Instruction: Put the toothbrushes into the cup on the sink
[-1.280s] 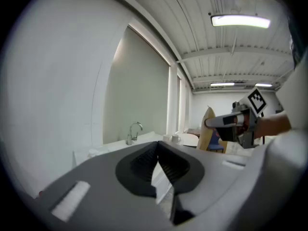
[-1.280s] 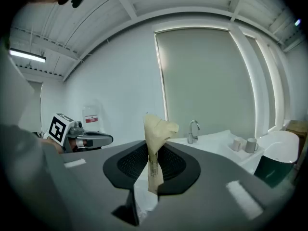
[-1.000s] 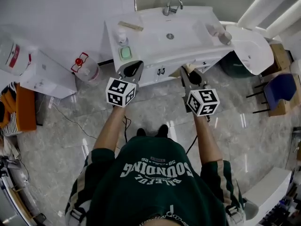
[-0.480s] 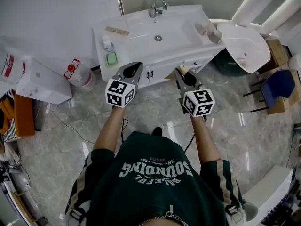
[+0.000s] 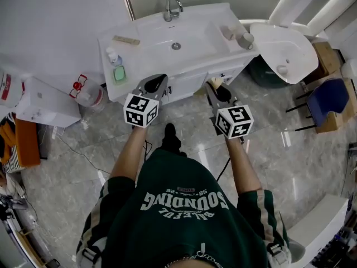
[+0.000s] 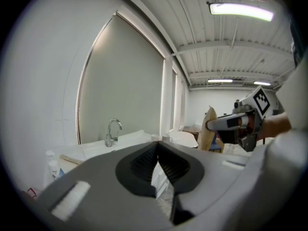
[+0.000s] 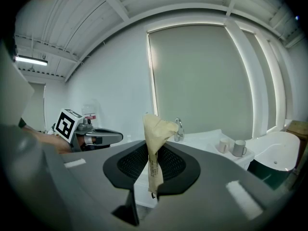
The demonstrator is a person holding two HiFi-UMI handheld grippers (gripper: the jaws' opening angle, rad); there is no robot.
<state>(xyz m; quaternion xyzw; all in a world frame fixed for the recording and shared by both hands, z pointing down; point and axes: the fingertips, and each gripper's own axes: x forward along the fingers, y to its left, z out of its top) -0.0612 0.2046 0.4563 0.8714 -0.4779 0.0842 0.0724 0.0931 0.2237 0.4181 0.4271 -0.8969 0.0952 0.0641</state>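
grey marble-look tiles [image 5: 279,149], glossy with pale veins, cover the floor in front of you, and a white, smooth-sided sink [image 5: 150,35] stands ahead against the wall. it has a rectangular basin with one round drain and one curved chrome faucet [image 5: 173,7] at the back.

your right gripper [image 5: 216,88] is clenched on one toothbrush [image 7: 155,134] in a tan paper wrapper. the wrapper is flat and narrow where the ribbed black pads pinch it, and flares to a crumpled, folded top above the jaws. it stands nearly upright, in the air short of the sink's front edge.

your left gripper [image 6: 157,146] has its tips pressed together with nothing between them. it is level with the right one and well apart from it, also short of the cabinet.

two cups wait on the sink's right ledge, side by side and just apart. one is a whitish cup [image 5: 227,32] and the other a greyer cup [image 5: 245,39]; both are short, matte cylinders.

on the left ledge lies one flat tan strip [image 5: 126,39], the same colour as the wrapper you hold. nearer you on that side are one small white bottle [image 5: 113,56] and one green rounded-square soap dish [image 5: 119,74].

a glossy white tub [image 5: 284,46] with a curved rim sits to the right of the sink.
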